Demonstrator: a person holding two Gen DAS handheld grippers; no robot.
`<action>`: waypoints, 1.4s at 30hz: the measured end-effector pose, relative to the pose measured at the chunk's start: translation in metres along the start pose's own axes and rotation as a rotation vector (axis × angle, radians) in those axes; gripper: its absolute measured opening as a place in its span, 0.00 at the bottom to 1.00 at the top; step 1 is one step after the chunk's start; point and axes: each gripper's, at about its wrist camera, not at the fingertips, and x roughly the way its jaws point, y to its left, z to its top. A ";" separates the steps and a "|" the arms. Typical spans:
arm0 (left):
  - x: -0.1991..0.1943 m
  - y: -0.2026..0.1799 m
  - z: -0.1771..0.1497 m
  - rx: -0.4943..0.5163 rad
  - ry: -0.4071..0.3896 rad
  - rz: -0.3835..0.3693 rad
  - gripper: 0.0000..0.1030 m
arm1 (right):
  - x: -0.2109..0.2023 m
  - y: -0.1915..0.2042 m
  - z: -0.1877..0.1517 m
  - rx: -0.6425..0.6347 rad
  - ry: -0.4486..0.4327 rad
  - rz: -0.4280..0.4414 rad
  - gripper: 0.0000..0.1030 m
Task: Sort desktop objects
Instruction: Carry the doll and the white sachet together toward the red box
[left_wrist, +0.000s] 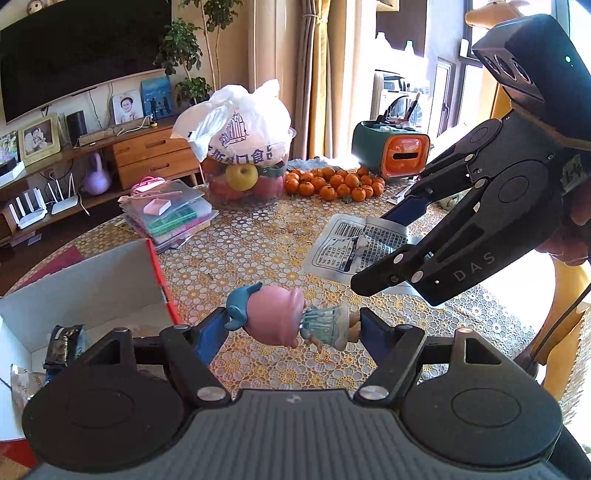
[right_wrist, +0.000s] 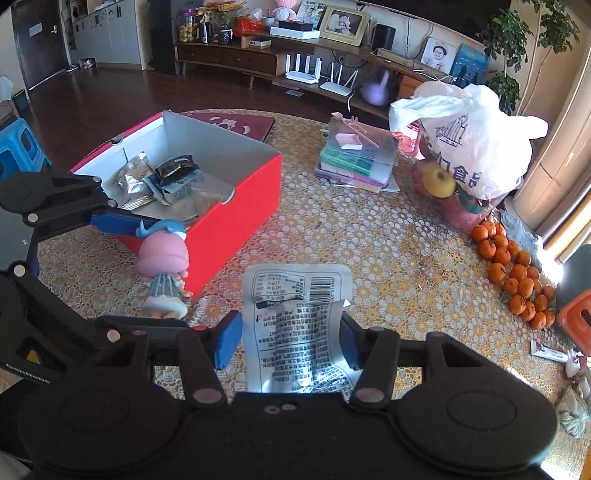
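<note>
Over the table, left hand-held gripper clamps figurine

I am in a home's living room. A large dark television hangs on the wall above a long wooden media cabinet carrying framed family photos, a dark speaker and white routers on its lower shelf. Leafy houseplants stand by tan curtains. The floor is dark wood. My table wears a gold floral lace cloth and holds loose tangerines, a clear tub of apples under a white plastic bag, and a tissue box.
</note>
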 end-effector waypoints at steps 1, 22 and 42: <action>-0.004 0.004 -0.002 -0.003 -0.003 0.006 0.73 | -0.001 0.007 0.003 -0.010 -0.006 -0.003 0.53; -0.067 0.114 -0.028 -0.080 0.007 0.167 0.73 | 0.017 0.099 0.073 -0.115 -0.063 0.063 0.53; -0.030 0.205 -0.041 -0.144 0.084 0.245 0.73 | 0.094 0.124 0.133 -0.113 -0.068 0.070 0.53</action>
